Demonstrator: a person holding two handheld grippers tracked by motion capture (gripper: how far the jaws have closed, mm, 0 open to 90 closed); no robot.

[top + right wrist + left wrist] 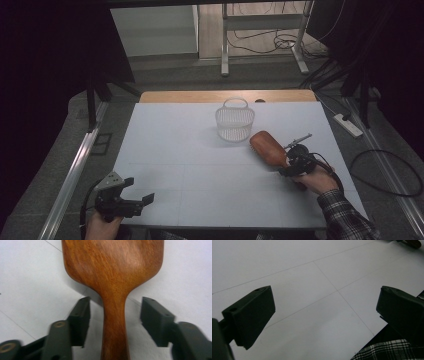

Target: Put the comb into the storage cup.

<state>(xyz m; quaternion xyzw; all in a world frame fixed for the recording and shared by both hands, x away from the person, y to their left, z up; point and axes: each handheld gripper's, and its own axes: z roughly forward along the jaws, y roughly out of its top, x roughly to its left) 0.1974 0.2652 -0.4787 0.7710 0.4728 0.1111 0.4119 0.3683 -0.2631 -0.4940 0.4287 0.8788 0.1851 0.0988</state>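
wooden brush (268,147) lying flat, head toward basket (235,122), right gripper (113,315) fingers apart around handle

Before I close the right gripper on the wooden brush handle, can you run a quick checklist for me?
1. Handle of the brown wooden paddle brush lies between the jaws of the right gripper: ok.
2. Pads touching the handle: not ok, gaps on both sides.
3. Handle centred: ok, roughly.
4. Brush flat on the white table: ok.
5. White mesh basket upright, apart from the brush: ok.
6. Left gripper open, away at the near table edge: ok.
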